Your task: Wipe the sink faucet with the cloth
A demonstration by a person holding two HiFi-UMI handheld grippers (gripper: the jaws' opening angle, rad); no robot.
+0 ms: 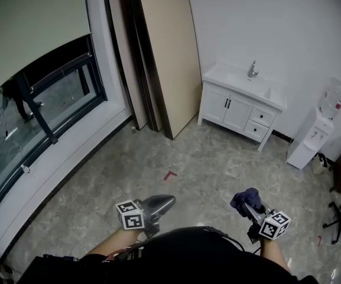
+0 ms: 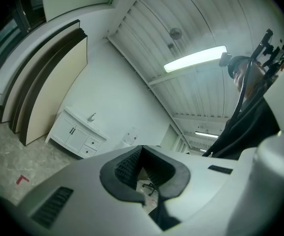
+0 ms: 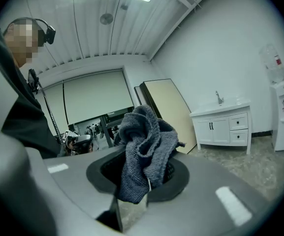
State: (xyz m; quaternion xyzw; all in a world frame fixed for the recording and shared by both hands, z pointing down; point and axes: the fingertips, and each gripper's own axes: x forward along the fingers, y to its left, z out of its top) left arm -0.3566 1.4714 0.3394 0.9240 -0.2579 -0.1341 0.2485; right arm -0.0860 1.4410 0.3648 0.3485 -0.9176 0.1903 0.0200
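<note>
Approach stage here, wiping not yet begun. The right hand-held gripper [image 1: 252, 207] is clamped on the dark blue cloth [image 3: 144, 151], which bunches up out of the jaws at 5 o'clock in the head view. The left hand-held gripper [image 1: 160, 205], at 6 o'clock, has its jaws together on nothing. The faucet [image 1: 252, 70] stands on the white sink cabinet [image 1: 226, 105] away at 1 o'clock, well apart across the floor [image 1: 205, 152]. Next move, I'd judge: cross the room and bring the cloth up against the spout. From here the faucet is tiny, its handle and shape impossible to read. How deep the jaws bite the cloth is hidden by its folds.
</note>
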